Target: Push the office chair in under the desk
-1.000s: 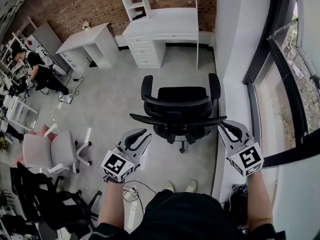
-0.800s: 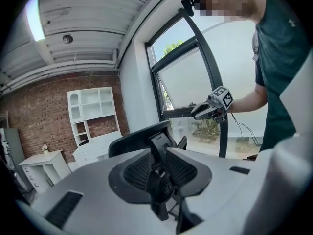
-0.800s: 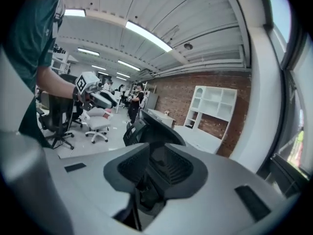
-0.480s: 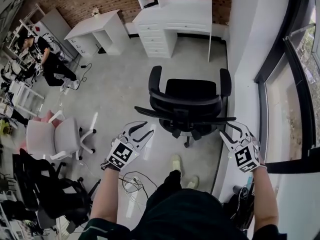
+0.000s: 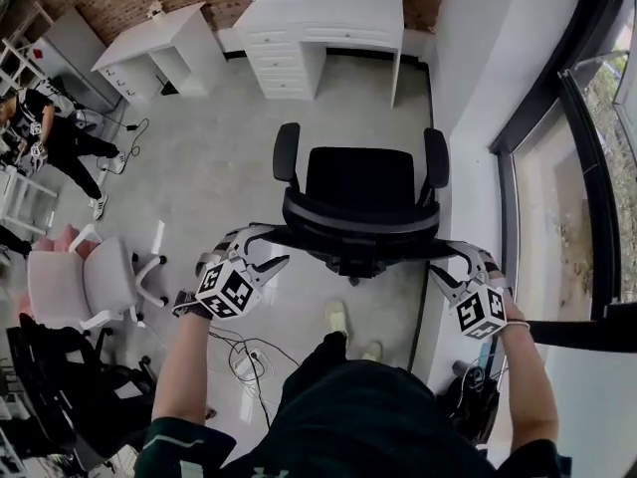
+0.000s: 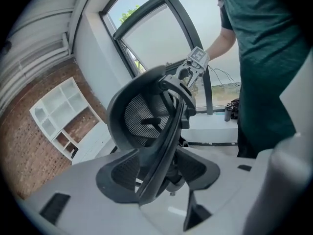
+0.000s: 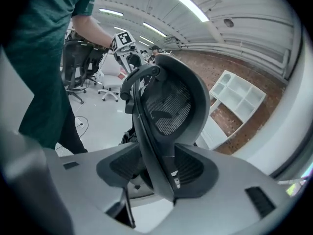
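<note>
A black mesh office chair (image 5: 358, 179) stands on the grey floor and faces the white desk (image 5: 328, 13) at the far wall, apart from it. Both grippers are at the ends of its backrest top (image 5: 360, 225). My left gripper (image 5: 267, 249) is at the left end and my right gripper (image 5: 445, 262) at the right end. In the left gripper view the backrest frame (image 6: 168, 131) runs between the jaws of the left gripper (image 6: 164, 175), which are opening, with a gap each side. The right gripper view shows the frame (image 7: 151, 131) between the right gripper (image 7: 156, 173) the same way, jaws opening.
A drawer unit (image 5: 281, 58) fills the desk's left side. A second white desk (image 5: 149, 53) stands far left. A pink-grey chair (image 5: 90, 282) and black chairs (image 5: 50, 386) stand at left, where a person (image 5: 50, 137) sits. Cables (image 5: 244, 352) lie by my feet. A window wall (image 5: 557, 167) runs along the right.
The chair has rolled forward toward the desk. Both grippers have come up to the ends of the backrest, and their jaws have spread wider around its frame.
</note>
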Action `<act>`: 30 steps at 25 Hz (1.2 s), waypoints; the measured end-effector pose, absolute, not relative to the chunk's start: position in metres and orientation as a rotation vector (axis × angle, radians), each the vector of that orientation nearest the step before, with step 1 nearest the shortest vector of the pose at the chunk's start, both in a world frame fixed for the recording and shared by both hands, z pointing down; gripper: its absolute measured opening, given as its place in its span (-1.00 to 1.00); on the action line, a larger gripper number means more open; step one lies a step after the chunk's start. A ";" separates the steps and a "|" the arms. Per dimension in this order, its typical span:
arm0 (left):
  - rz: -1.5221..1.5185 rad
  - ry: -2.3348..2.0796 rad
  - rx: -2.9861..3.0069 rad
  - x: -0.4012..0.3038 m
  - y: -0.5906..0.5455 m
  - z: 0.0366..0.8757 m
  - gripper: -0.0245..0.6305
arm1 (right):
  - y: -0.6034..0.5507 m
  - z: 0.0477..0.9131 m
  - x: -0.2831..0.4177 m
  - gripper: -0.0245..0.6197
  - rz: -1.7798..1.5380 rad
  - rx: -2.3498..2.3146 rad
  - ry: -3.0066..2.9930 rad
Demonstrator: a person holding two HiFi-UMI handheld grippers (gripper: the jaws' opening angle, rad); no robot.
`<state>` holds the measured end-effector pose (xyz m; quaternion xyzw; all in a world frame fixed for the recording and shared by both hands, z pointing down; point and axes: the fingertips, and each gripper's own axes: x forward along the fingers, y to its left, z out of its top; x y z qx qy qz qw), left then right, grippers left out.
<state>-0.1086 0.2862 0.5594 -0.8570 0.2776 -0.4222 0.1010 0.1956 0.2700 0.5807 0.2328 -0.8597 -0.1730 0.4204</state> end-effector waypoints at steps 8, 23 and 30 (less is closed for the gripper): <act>-1.378 0.547 -2.524 -0.115 0.271 0.601 -0.17 | 0.254 0.613 0.189 -0.28 -0.402 0.459 -2.073; -1.429 0.384 -2.438 -0.103 0.254 0.625 -0.36 | 0.234 0.642 0.190 -0.32 -0.566 0.413 -1.955; -1.410 0.356 -2.454 -0.080 0.230 0.625 -0.36 | 0.234 0.624 0.211 -0.38 -0.521 0.472 -1.888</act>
